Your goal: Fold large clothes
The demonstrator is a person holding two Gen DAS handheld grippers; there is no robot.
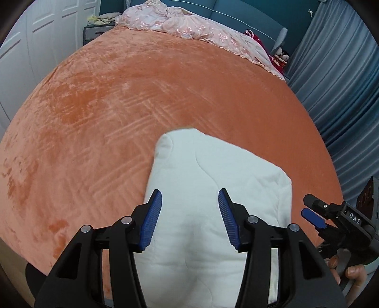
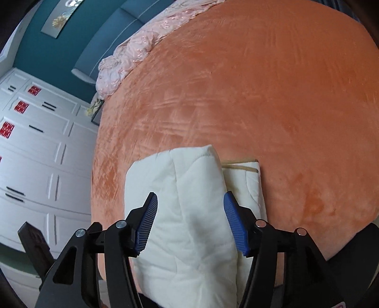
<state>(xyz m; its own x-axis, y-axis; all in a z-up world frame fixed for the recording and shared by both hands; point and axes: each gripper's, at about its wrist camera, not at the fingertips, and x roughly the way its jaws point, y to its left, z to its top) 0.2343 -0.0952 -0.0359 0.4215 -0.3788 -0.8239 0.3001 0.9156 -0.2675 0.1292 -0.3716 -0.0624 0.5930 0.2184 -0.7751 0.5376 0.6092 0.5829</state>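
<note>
A white quilted cloth (image 1: 213,201) lies folded into a thick stack on the orange bed cover (image 1: 118,106), near the bed's front edge. My left gripper (image 1: 190,206) is open and empty, hovering over the stack. My right gripper (image 2: 190,208) is also open and empty above the same stack (image 2: 189,213), whose folded layers and tan edging show on its right side. The right gripper also shows at the right edge of the left wrist view (image 1: 312,210), beside the stack.
A crumpled pink floral blanket (image 1: 189,26) lies along the head of the bed against a teal headboard (image 1: 236,11). White wardrobe doors (image 2: 35,154) stand left of the bed. Blue-grey curtains (image 1: 343,94) hang on the right. The orange cover (image 2: 260,94) stretches beyond the stack.
</note>
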